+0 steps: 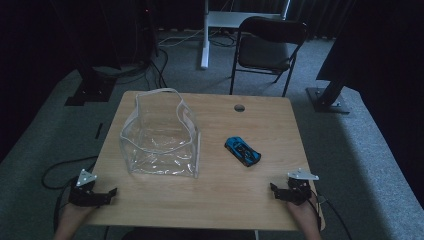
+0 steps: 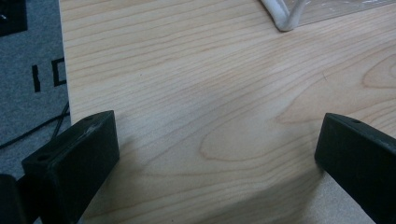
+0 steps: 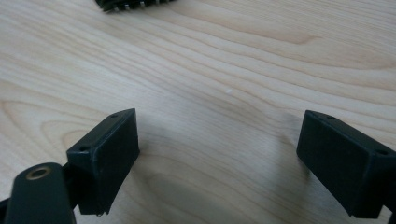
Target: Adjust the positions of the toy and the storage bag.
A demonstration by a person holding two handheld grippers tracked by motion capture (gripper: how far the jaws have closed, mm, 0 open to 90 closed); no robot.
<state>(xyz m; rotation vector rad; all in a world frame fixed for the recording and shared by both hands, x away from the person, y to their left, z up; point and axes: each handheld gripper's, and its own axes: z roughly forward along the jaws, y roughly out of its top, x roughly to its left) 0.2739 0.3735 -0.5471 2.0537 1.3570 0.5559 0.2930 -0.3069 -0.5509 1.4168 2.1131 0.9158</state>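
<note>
Start of the work. Nearest, the left hand-held gripper (image 1: 107, 194) and right hand-held gripper (image 1: 275, 190) rest at the bench (image 1: 210, 200) corners, jaws wide and empty. Farther, the toy car (image 1: 242, 151) lies right of the open clear bag (image 1: 162, 135), apart, not yet bagged.

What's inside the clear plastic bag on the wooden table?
The clear plastic bag with white trim looks empty; the wooden table shows through its walls. The blue toy car lies outside, to its right.
</note>
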